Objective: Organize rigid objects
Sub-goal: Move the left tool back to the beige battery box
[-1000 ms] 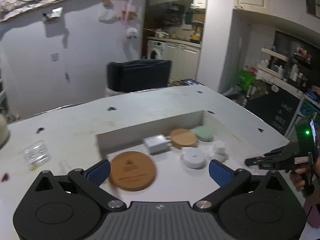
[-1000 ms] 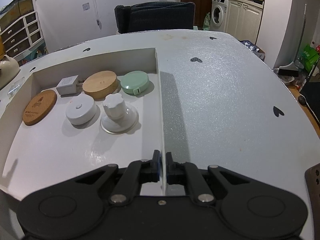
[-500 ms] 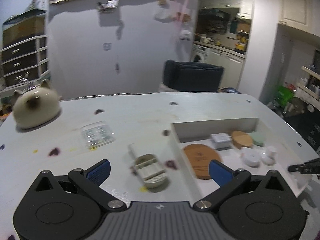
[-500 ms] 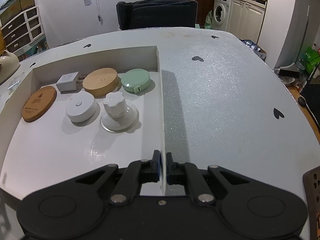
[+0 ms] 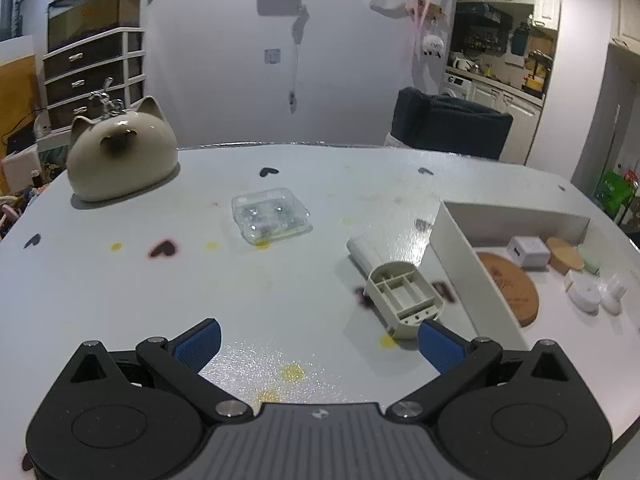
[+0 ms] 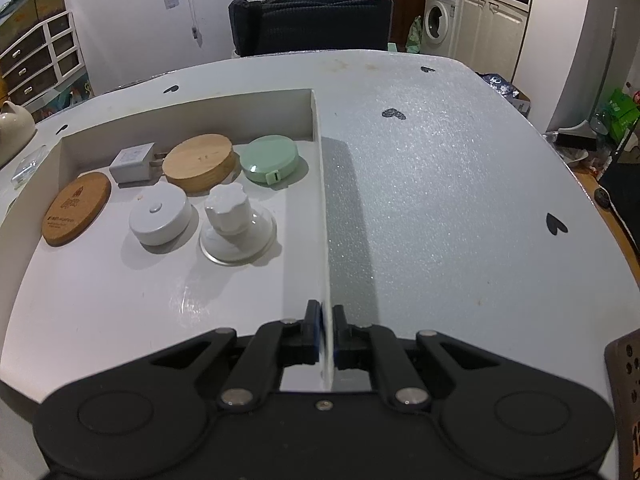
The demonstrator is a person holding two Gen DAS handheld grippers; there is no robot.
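Note:
My right gripper [image 6: 327, 330] is shut on the right wall of the white tray [image 6: 320, 184]. The tray holds a cork coaster [image 6: 76, 208], a white charger [image 6: 132, 162], a wooden disc [image 6: 199, 162], a green tape measure [image 6: 270, 159], a white puck [image 6: 160, 218] and a white suction knob [image 6: 232, 220]. My left gripper [image 5: 318, 346] is open and empty above the table. A beige battery holder with a white tube [image 5: 396, 284] lies just ahead of its right finger, left of the tray [image 5: 460, 256]. A clear plastic case [image 5: 270, 216] lies farther back.
A cream cat-shaped ceramic pot [image 5: 120, 156] stands at the table's far left. A dark chair [image 6: 308, 24] is behind the table. The table [image 6: 440, 184] to the right of the tray is bare white with black heart marks.
My left gripper has swung left, away from over the tray, and now faces the battery holder and clear case. My right gripper has stayed clamped on the tray wall.

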